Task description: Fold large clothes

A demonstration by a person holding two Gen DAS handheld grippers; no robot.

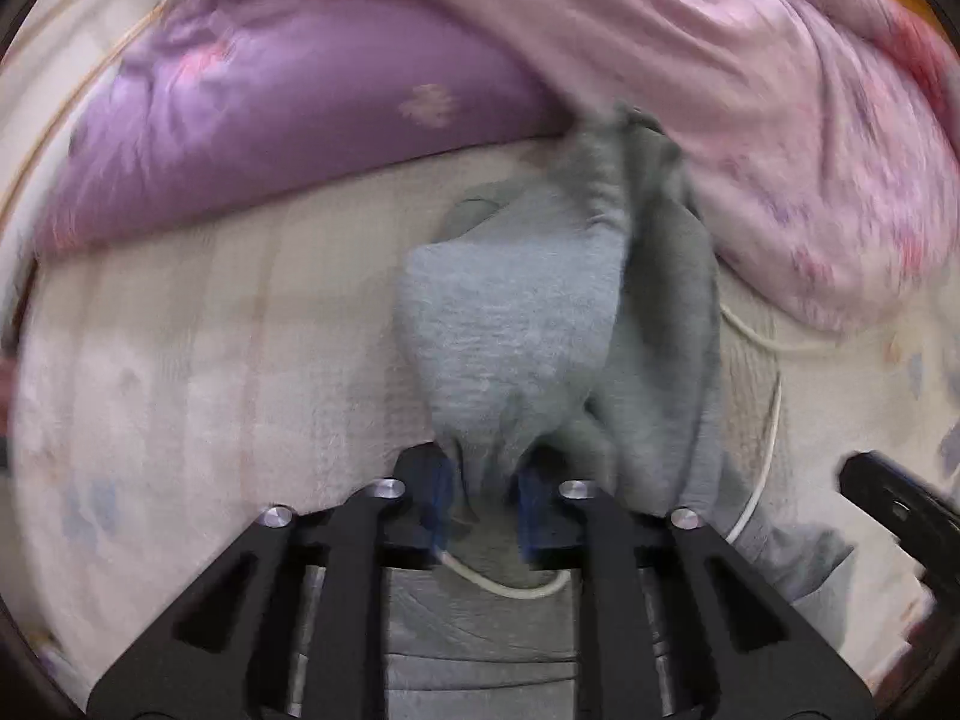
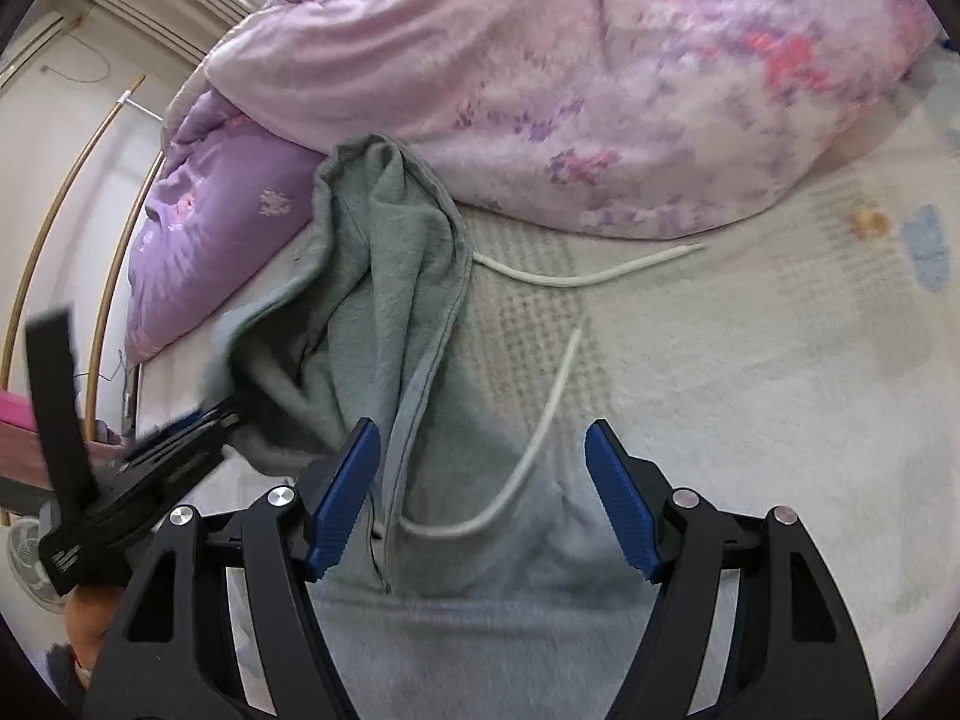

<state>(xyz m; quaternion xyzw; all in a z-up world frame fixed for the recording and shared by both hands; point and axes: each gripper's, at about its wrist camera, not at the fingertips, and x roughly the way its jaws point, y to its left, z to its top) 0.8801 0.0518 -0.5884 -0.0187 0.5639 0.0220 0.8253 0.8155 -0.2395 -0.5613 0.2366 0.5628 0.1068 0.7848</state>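
A grey hoodie (image 1: 510, 330) lies on a pale bed sheet (image 1: 180, 360), its hood bunched up toward the quilt. My left gripper (image 1: 483, 480) is shut on a gathered fold of the hood, with grey fabric pinched between its blue pads. In the right wrist view the same hoodie (image 2: 390, 252) spreads below my right gripper (image 2: 486, 498). That gripper is open, and a white drawstring (image 2: 540, 420) and the neck seam lie between its blue pads (image 2: 342, 498) without touching them. The left gripper (image 2: 198, 426) holds the hood's left side there. The right gripper (image 1: 888, 498) shows at the right edge.
A pink flowered quilt (image 2: 600, 90) and a purple quilt part (image 2: 222, 222) are piled against the hood at the back. A second white cord end (image 2: 588, 276) lies on the bed sheet (image 2: 750, 360). Wooden rods (image 2: 114, 138) and a wall stand at the left.
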